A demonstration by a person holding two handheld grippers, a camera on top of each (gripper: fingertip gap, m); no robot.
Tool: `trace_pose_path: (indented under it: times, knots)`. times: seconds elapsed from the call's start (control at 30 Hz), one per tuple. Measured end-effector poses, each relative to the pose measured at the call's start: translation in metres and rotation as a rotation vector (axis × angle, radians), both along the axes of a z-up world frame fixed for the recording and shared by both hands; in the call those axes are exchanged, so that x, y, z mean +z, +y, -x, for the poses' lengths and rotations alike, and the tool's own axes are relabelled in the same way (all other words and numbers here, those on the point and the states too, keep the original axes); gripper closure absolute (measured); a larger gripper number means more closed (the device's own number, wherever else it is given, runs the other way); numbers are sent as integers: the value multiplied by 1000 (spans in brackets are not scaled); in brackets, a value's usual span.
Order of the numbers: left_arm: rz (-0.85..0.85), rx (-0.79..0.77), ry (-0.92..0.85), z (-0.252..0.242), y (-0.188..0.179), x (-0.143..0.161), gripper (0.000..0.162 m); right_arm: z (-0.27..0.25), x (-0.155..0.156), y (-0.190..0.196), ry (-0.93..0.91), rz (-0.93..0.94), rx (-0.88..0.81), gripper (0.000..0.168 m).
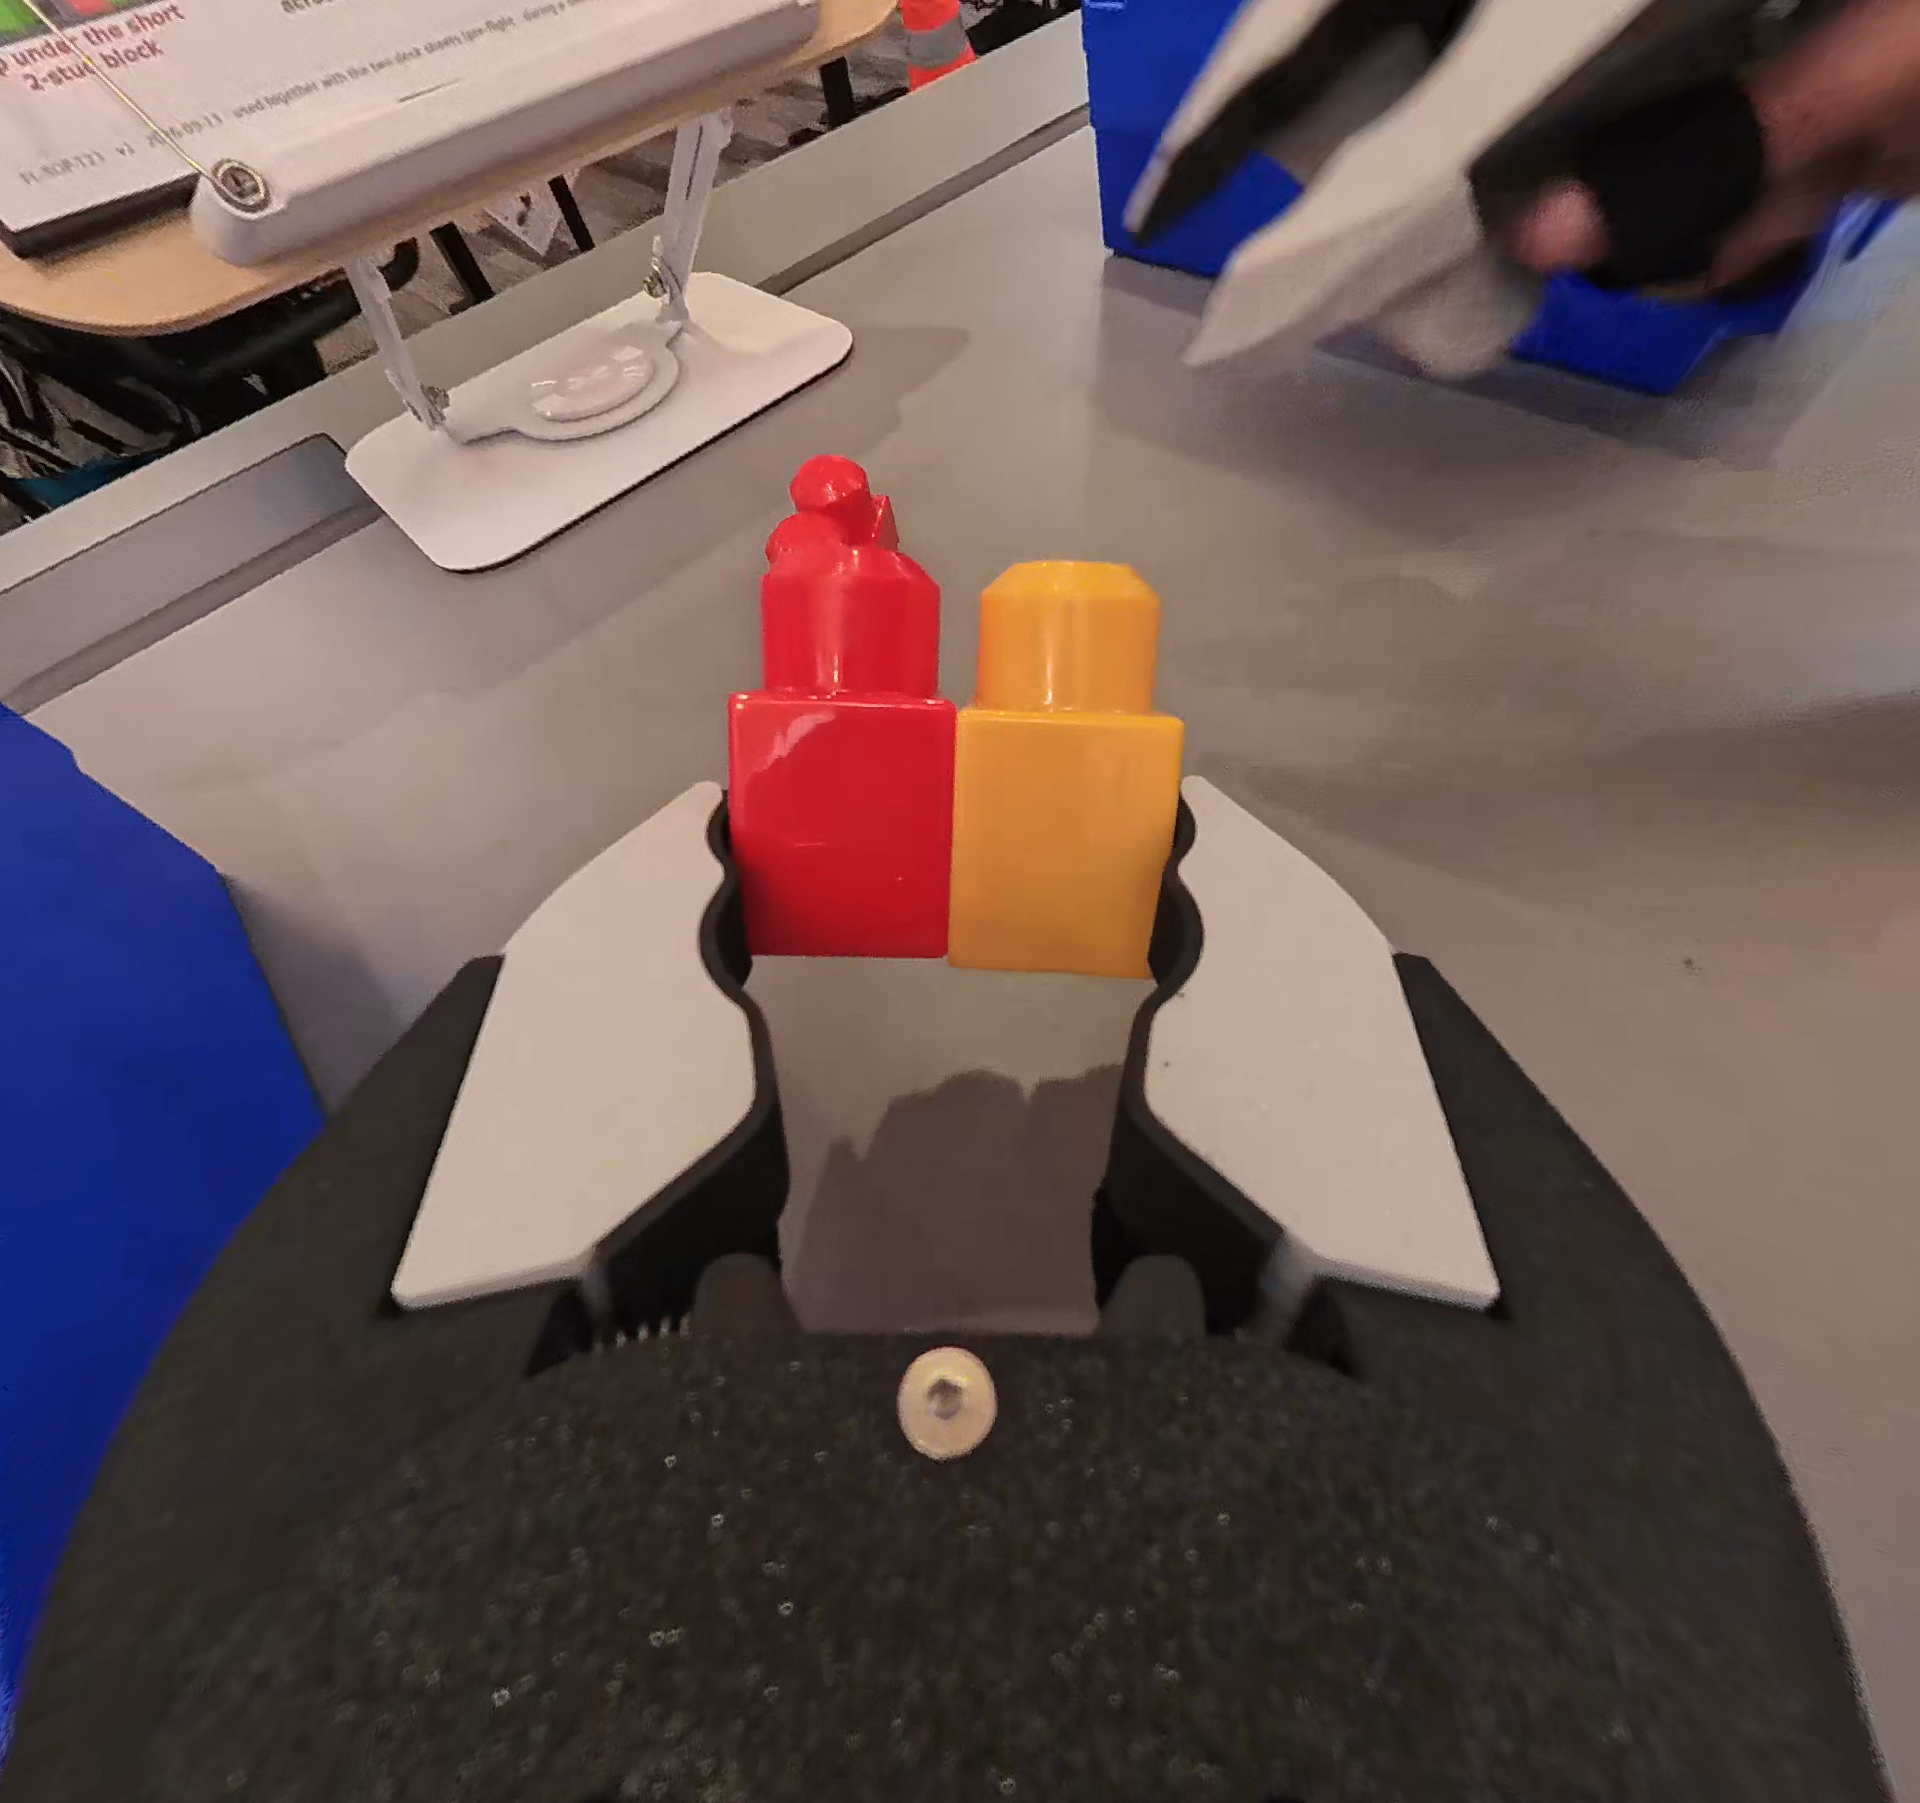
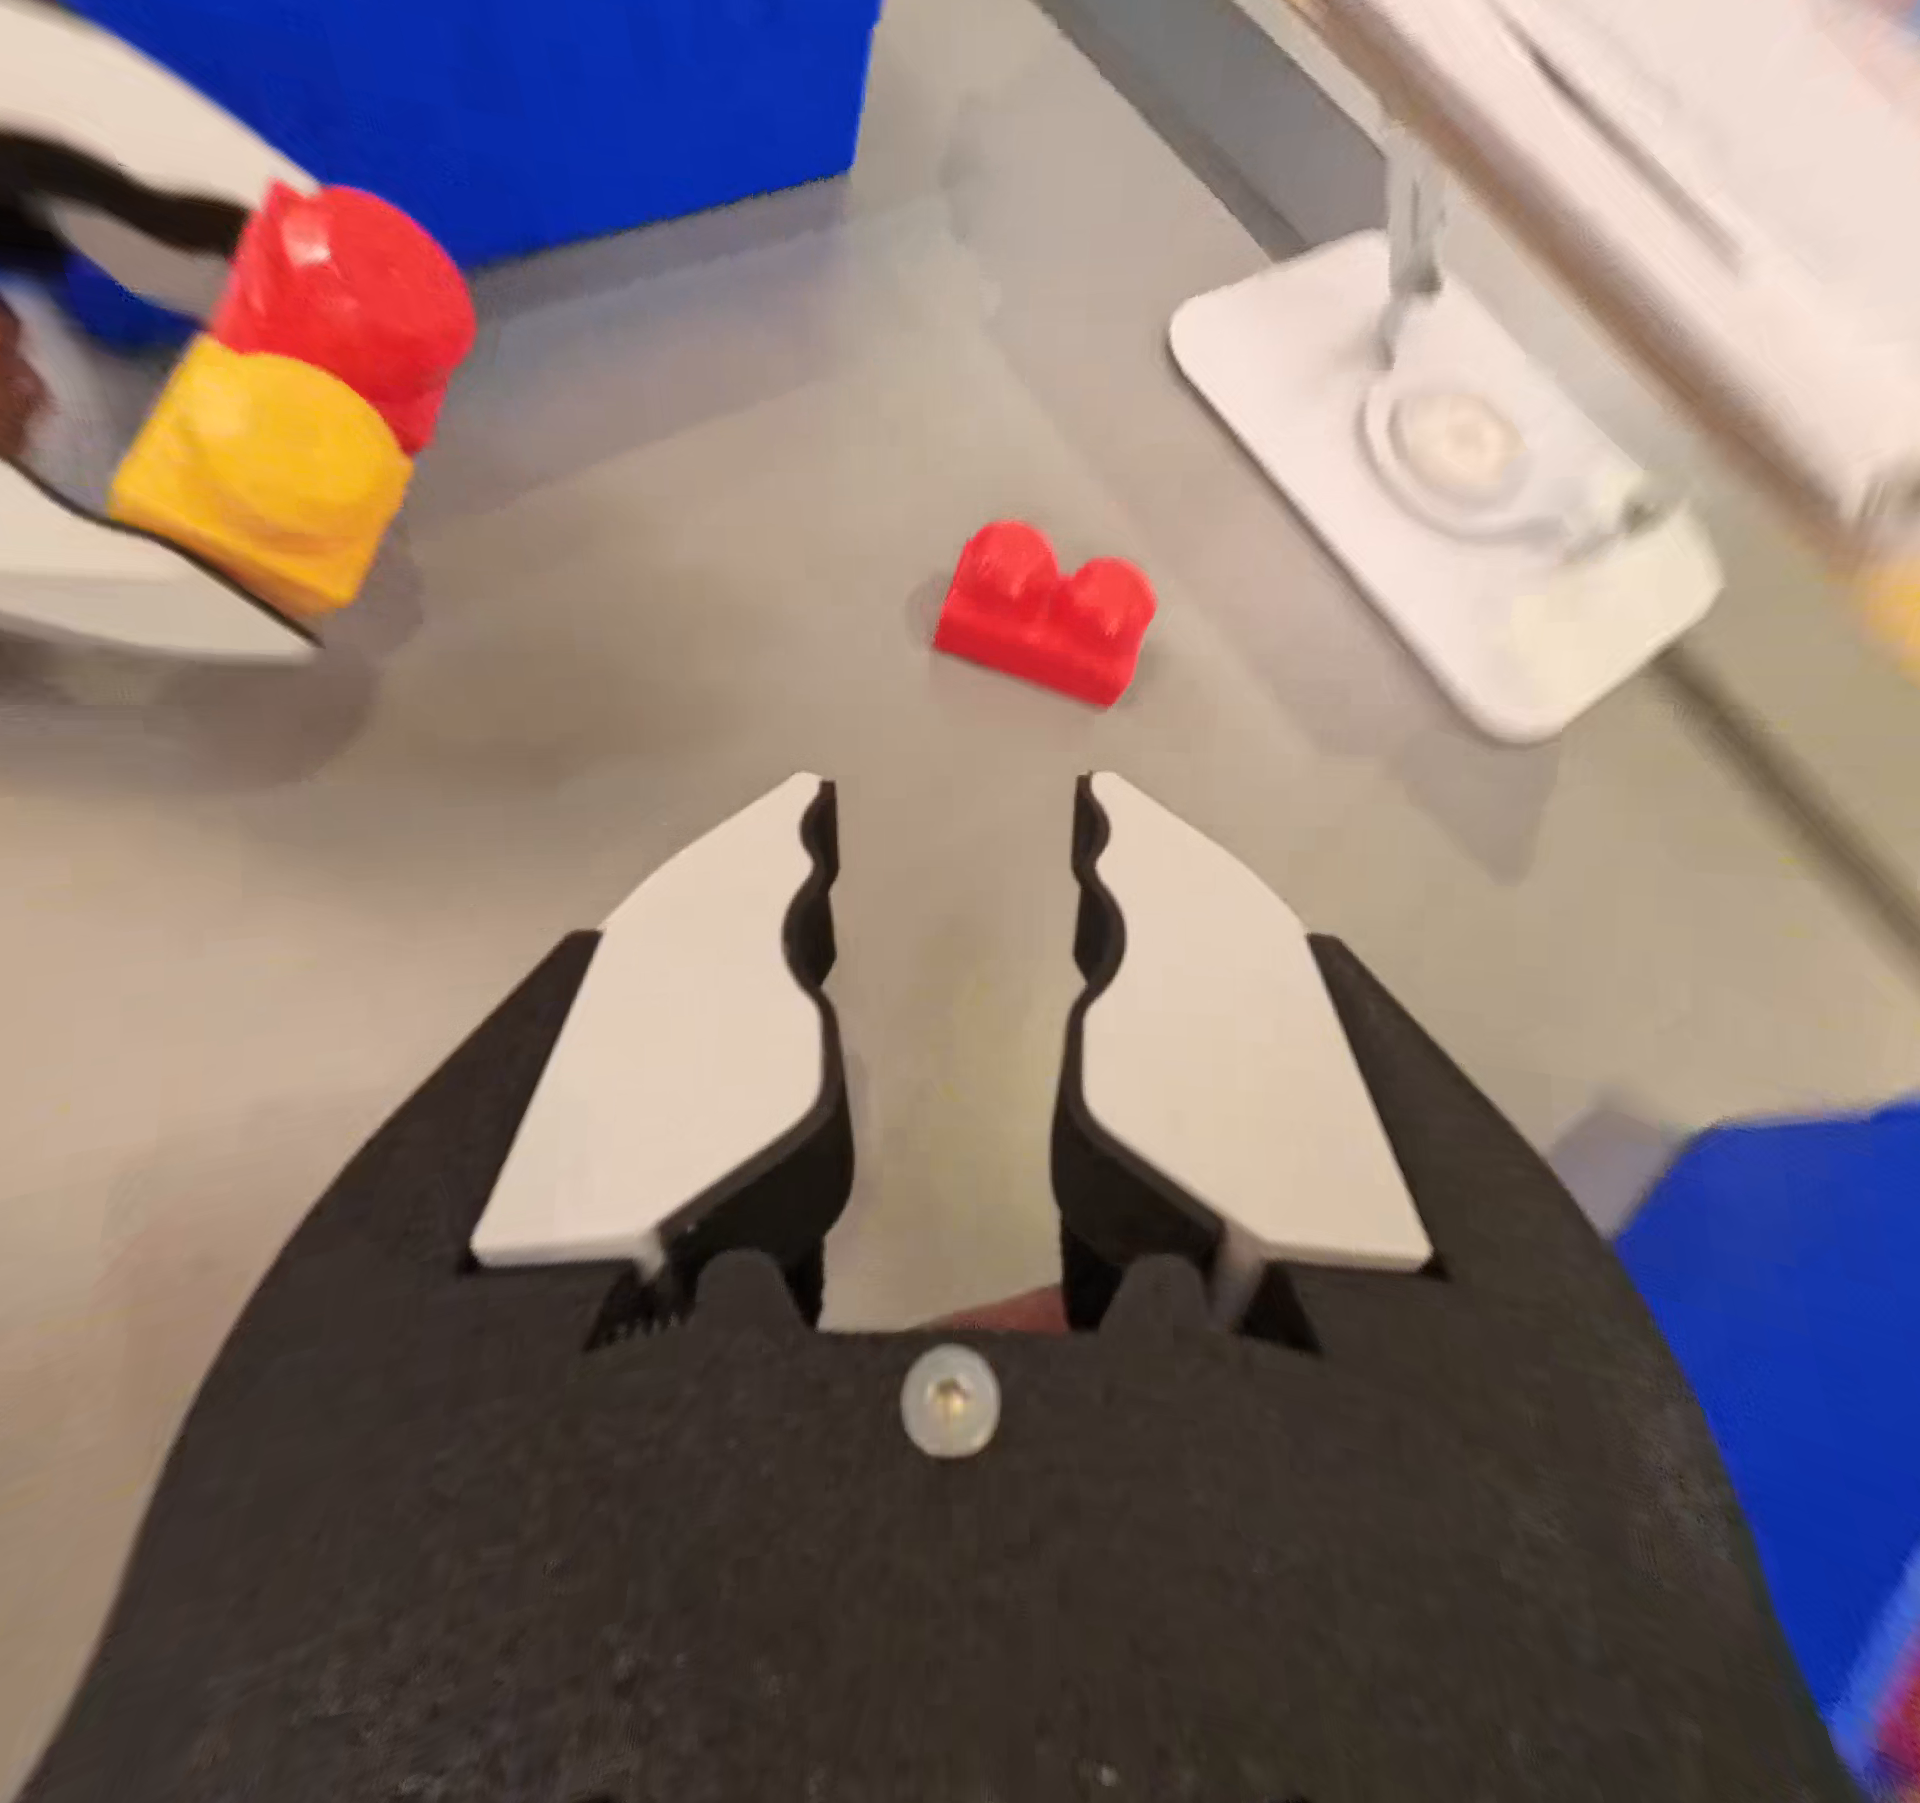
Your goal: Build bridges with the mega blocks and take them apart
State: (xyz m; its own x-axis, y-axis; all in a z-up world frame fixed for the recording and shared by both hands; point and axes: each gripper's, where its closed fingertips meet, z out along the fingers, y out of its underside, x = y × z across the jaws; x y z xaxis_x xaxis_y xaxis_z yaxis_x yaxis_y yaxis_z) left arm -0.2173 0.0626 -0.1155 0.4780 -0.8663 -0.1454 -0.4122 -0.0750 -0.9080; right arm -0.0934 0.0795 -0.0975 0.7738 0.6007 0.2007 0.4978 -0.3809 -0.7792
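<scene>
My left gripper (image 1: 951,797) is shut on two single-stud blocks side by side, a red block (image 1: 842,818) and a yellow block (image 1: 1060,839), both studs up. I cannot tell if they touch the grey table (image 1: 1455,818). A red two-stud block (image 2: 1044,610) lies on the table past them, mostly hidden in the left wrist view (image 1: 831,491). My right gripper (image 2: 954,787) is open and empty, pointing at that two-stud block from a short distance. It shows blurred in the left wrist view (image 1: 1169,288). The left gripper (image 2: 281,413) with its red block (image 2: 343,299) and yellow block (image 2: 260,475) shows at the left.
A white stand (image 1: 623,423) holding an instruction sheet (image 1: 416,18) stands at the back left; it also shows in the right wrist view (image 2: 1455,475). A blue bin (image 1: 1621,330) sits at the back right. Another blue bin (image 1: 104,1026) is close on my left.
</scene>
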Motion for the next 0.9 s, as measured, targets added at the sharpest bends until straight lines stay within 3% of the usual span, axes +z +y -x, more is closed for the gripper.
trace_pose_path:
  times: [0.17, 0.37, 0.57, 0.6, 0.7, 0.8, 0.9]
  knots:
    - [34, -17, -10, -1, -6, -5, 87, 10, -17, 51, -447, 96, 401, 121]
    - [56, -30, -2, -3, -8, -11, 87, 4, -64, 104, -769, 218, 637, 119]
    - [87, -36, -14, 1, -6, -13, 86, 22, -86, 106, -786, 303, 789, 124]
    - [97, -37, -21, 1, -6, -13, 86, 23, -90, 105, -789, 315, 805, 132]
    - [97, -46, -17, -2, -7, -14, 87, 27, -85, 104, -721, 360, 775, 133]
    - [52, -44, 6, -3, -8, -13, 87, 36, -48, 104, -507, 314, 653, 133]
    - [21, -56, 12, -6, -12, -9, 86, 40, 6, 77, -190, 261, 513, 133]
